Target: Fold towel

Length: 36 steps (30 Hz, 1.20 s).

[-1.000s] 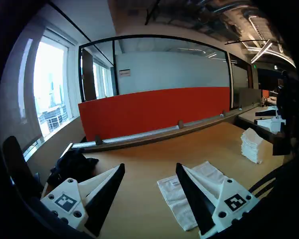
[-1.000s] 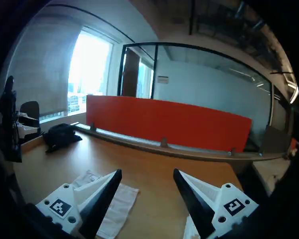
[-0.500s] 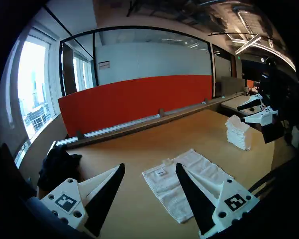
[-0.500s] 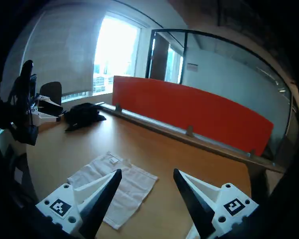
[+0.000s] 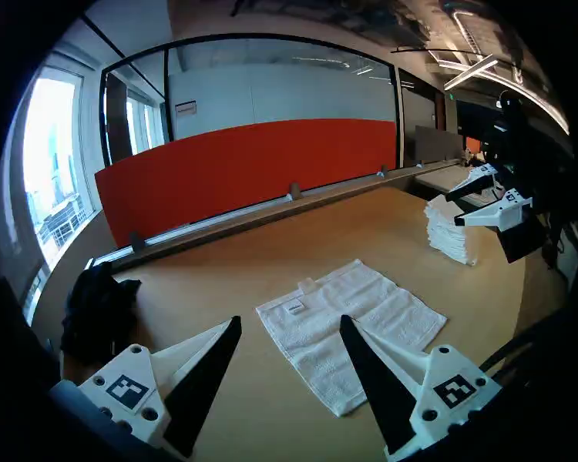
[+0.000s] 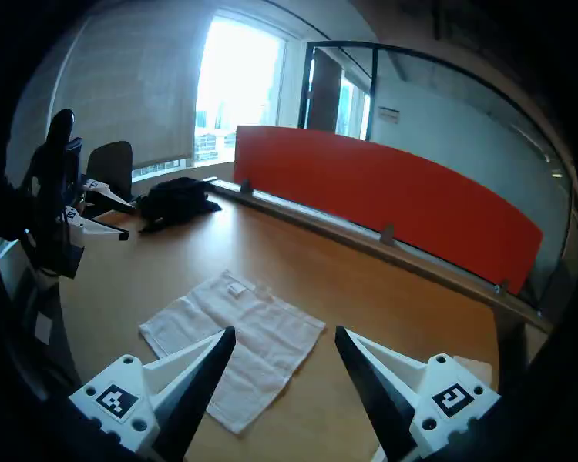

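Left gripper view: the left gripper (image 5: pixel 289 322) is held above the desk (image 5: pixel 304 239) with its two fingers spread wide and nothing between them. The towel (image 5: pixel 327 304) lies flat and unfolded on the desk, ahead of the fingers and slightly toward the right one, whose tip overlaps the near part of the cloth in the picture; whether it touches cannot be told. A small tag (image 5: pixel 294 306) sits near the towel's far-left corner. A stack (image 5: pixel 445 231) of folded white cloths stands on the desk at the right, well apart from the towel. The right gripper (image 5: pixel 474 202) is seen by that stack, raised off the desk, fingers apart and empty. A black bag (image 5: pixel 95 304) rests at the desk's left end, and a red divider (image 5: pixel 243 169) runs along the far edge. Right gripper view: the right gripper (image 6: pixel 285 331) is likewise wide open and holds nothing. The towel (image 6: pixel 250 319) lies spread on the desk (image 6: pixel 351 292), ahead of and under the left finger. The left gripper (image 6: pixel 104 212) is seen at the far left, raised, its fingers apart. The bag (image 6: pixel 177 202) lies beyond it near the divider (image 6: pixel 381 200), with a chair (image 6: pixel 108 165) close by.
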### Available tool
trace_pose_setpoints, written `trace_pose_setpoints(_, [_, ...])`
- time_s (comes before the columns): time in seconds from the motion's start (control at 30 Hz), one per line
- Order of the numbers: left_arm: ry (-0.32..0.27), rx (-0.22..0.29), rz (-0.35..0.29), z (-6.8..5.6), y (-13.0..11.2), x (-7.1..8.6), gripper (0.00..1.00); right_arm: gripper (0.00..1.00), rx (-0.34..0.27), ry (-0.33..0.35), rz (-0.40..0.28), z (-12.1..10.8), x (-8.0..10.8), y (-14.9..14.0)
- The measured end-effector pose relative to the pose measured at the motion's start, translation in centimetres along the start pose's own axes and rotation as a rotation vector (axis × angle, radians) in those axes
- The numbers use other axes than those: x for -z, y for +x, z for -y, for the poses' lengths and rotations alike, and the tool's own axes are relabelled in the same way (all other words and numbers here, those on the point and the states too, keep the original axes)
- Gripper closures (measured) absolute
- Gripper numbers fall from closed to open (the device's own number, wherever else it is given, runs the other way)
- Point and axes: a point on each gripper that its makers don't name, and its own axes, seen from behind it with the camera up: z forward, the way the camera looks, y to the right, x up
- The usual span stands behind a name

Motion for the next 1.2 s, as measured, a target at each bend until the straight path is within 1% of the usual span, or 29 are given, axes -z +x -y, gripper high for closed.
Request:
trace_pose_setpoints(0.17, [-0.011,0.004,0.020,-0.7,-1.7,-0.6,0.05,0.00,0.002,0.000,0.030,0.3,-0.7,-1.8])
trace_pose_setpoints(0.47, [-0.033,0.012,0.067,-2.0,-5.1,-2.2,0.05,0.00,0.022,0.024,0.076,1.5,-2.0,-4.7])
trace_pose_setpoints(0.57, [-0.042,0.013,0.087,-2.4,-6.3,-2.6,0.05,0.00,0.018,0.032,0.091,1.9,-2.4,-5.8])
trace_pose_setpoints(0.87, [-0.064,-0.006,0.143,-3.2,-9.5,-3.5,0.05,0.00,0.010,0.053,0.134,2.8,-3.4,-8.6])
trace_pose_setpoints(1.2, [-0.110,-0.031,0.211,-4.7,-13.2,-4.3,0.05,0.00,0.024,0.081,0.203,4.4,-4.4,-12.5])
